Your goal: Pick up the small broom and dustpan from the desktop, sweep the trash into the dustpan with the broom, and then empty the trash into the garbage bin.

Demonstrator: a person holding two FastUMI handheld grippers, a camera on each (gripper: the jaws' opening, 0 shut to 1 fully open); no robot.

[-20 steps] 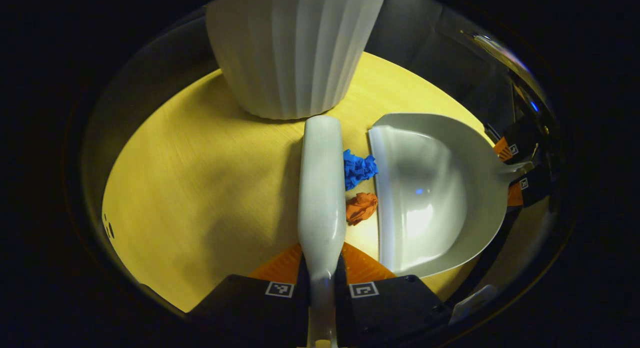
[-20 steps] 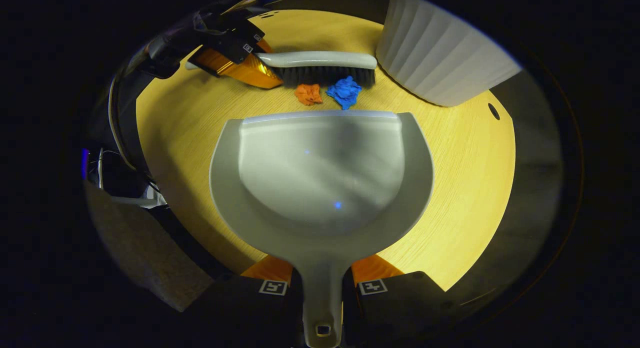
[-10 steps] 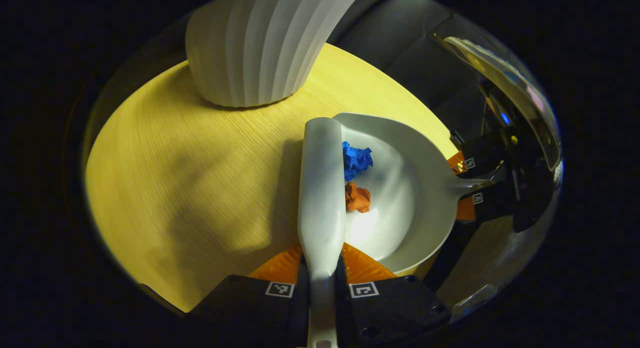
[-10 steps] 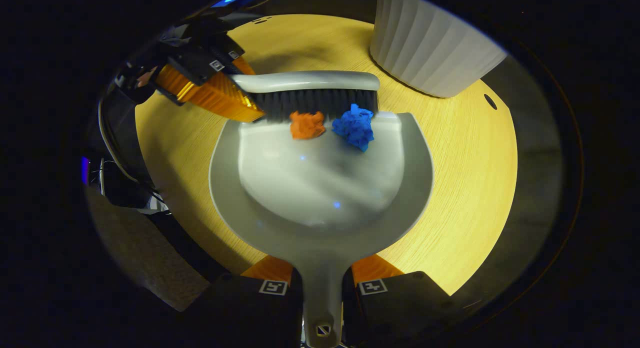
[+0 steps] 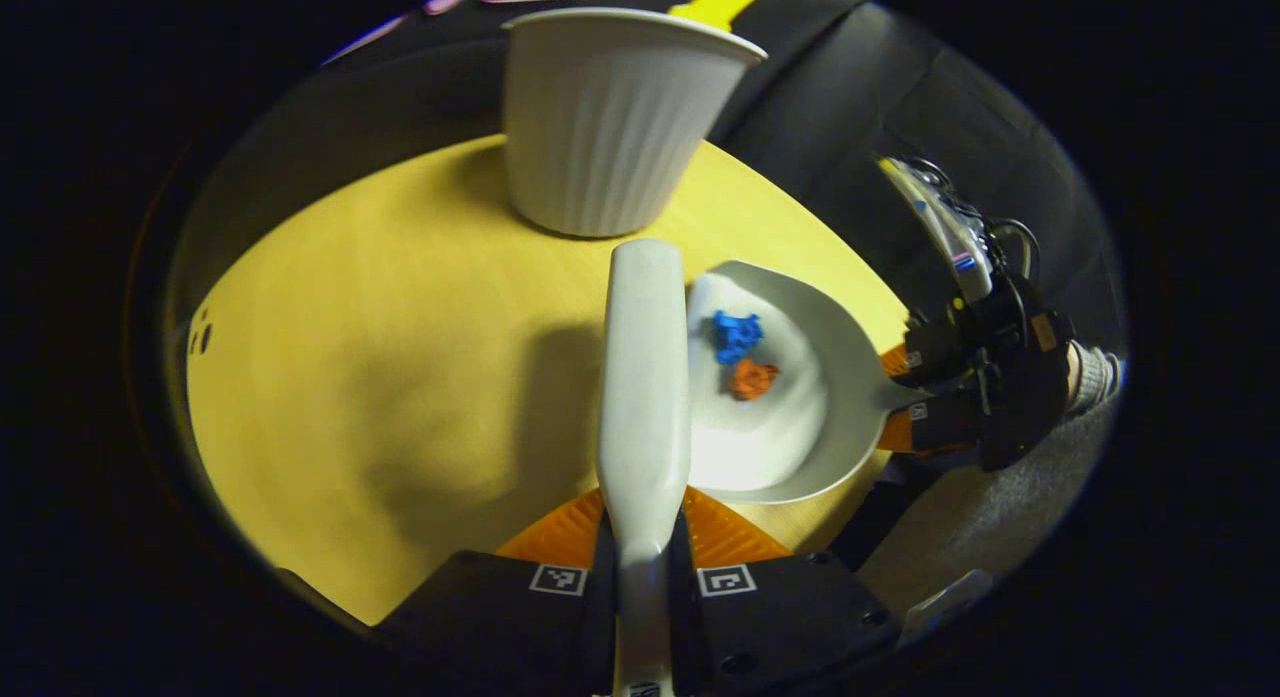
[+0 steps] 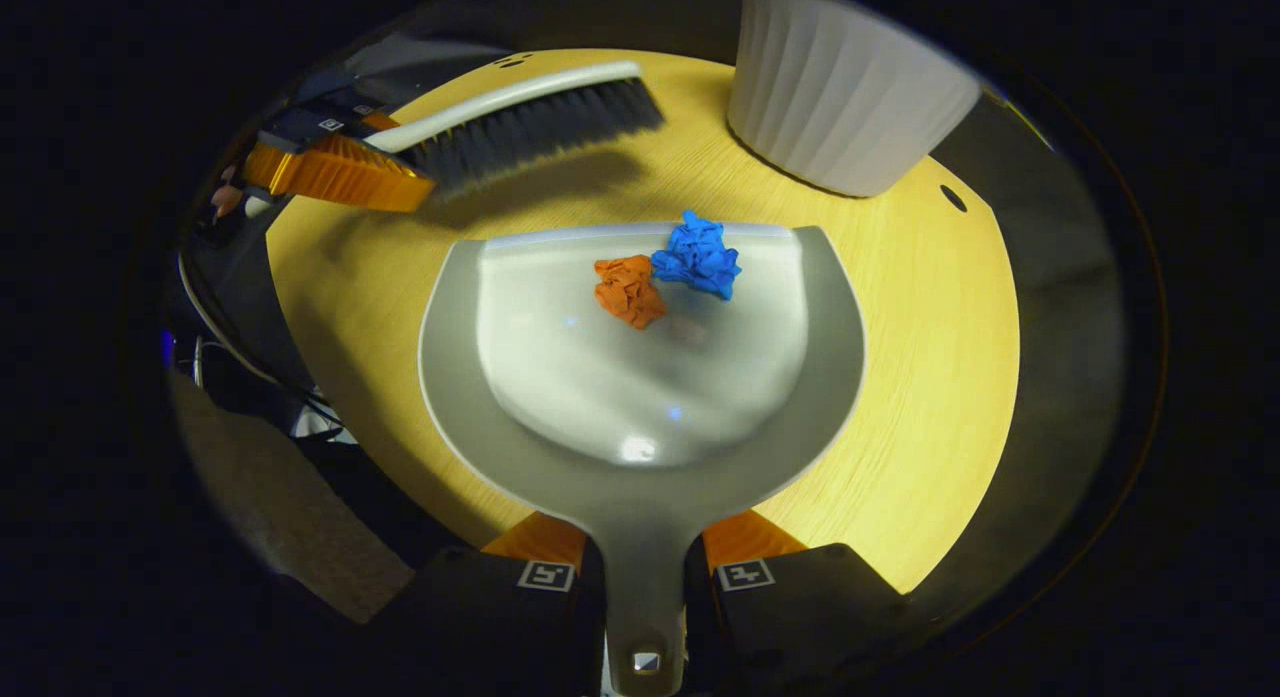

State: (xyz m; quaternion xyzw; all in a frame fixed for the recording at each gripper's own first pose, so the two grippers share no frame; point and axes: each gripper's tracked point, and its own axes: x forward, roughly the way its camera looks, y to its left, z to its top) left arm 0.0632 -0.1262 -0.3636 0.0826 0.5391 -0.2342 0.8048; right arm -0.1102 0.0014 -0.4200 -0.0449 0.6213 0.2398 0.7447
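Broom (image 6: 520, 117) has lifted away from the dustpan (image 6: 640, 377) since half a second ago — both scraps, orange (image 6: 628, 289) and blue (image 6: 697, 259), now sit inside near its front lip. Left gripper (image 5: 643, 577) clamps the broom handle, right gripper (image 6: 645, 577) clamps the dustpan handle. White bin (image 5: 620, 127) stands behind — dustpan probably resting on the desktop (image 5: 400, 357).

Left gripper view: looks down from above along the broom (image 5: 643, 377), surface (image 5: 400, 357) close below, bin (image 5: 615, 127) at top centre, dustpan (image 5: 800, 397) right of centre. Right gripper view: looks forward, low and close over the dustpan (image 6: 640, 377), bin (image 6: 840, 107) upper right, broom (image 6: 520, 117) upper left. Shared: surface, bin, broom, dustpan.
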